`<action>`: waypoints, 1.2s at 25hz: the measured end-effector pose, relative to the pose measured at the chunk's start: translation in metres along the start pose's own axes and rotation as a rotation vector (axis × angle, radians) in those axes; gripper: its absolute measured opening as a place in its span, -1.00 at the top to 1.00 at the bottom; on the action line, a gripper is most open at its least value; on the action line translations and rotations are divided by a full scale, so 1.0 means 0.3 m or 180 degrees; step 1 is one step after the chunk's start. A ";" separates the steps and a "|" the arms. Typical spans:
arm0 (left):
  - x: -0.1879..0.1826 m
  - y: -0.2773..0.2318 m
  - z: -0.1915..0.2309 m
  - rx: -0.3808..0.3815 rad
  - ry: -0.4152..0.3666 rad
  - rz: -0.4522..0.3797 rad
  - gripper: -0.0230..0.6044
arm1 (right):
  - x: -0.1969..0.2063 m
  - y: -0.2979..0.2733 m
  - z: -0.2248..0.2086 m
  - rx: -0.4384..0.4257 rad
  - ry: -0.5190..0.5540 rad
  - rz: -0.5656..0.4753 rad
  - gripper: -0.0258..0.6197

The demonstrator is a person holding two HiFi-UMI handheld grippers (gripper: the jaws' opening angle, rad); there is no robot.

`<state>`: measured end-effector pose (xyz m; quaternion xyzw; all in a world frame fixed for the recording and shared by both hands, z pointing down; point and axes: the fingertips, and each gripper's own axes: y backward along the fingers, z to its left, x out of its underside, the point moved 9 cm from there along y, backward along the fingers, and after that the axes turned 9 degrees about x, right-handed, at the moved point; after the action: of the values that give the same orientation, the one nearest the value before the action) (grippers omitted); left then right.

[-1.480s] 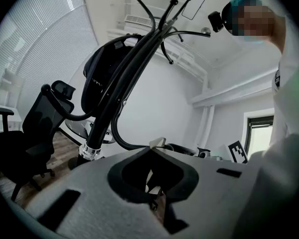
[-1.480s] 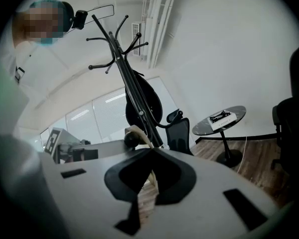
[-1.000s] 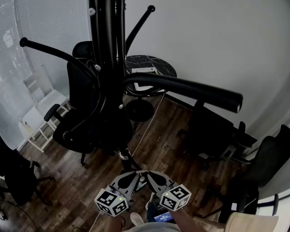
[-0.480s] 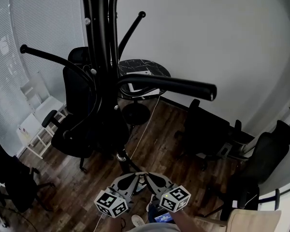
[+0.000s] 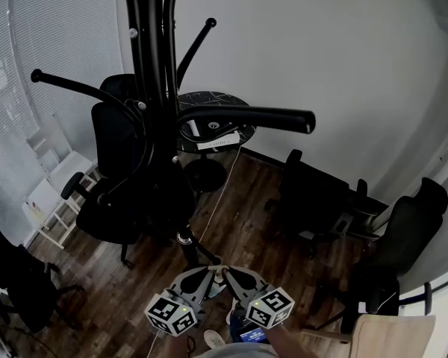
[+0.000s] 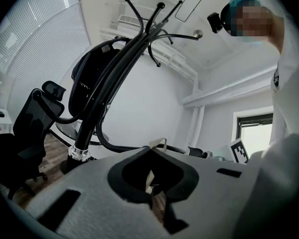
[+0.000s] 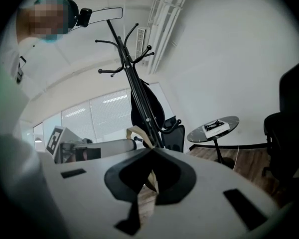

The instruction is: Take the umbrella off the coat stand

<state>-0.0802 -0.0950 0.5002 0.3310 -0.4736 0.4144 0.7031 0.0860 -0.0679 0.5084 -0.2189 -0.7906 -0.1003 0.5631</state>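
A black coat stand (image 5: 151,88) rises from the wooden floor, its pole passing close under my head. One thick arm (image 5: 246,117) reaches right. The black folded umbrella (image 6: 89,78) hangs against the upper pole; it also shows in the right gripper view as a dark bundle (image 7: 147,108). In the head view its dark bulk (image 5: 164,196) merges with the chair behind. My left gripper (image 5: 201,276) and right gripper (image 5: 236,276) sit low and side by side, near the stand's foot. Both are shut and hold nothing, well short of the umbrella.
A round dark table (image 5: 209,114) with a white box stands behind the stand. Black office chairs (image 5: 108,162) (image 5: 317,200) flank it, with another at the right (image 5: 403,237). White shelving (image 5: 52,192) leans by the blinds. A white cable (image 5: 222,192) crosses the floor.
The head view has shifted: the stand's thick arm has slid left and up, and more floor shows. Both grippers stay shut in the same low spot.
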 end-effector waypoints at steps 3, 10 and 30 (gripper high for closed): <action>0.000 0.007 -0.017 0.0066 -0.0008 0.0012 0.86 | 0.011 0.031 0.010 0.0062 -0.0039 -0.0041 0.88; 0.003 0.027 -0.061 0.0095 -0.0095 -0.0043 0.86 | 0.007 0.095 0.040 0.0134 -0.0295 -0.0123 0.88; 0.011 0.036 -0.323 -0.0263 -0.0098 -0.0245 0.86 | -0.050 0.304 0.041 -0.0172 -0.0270 -0.0161 0.88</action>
<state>-0.0512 -0.0063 0.4720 0.3260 -0.4880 0.3619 0.7243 0.1215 0.0143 0.4820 -0.2180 -0.8160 -0.1265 0.5202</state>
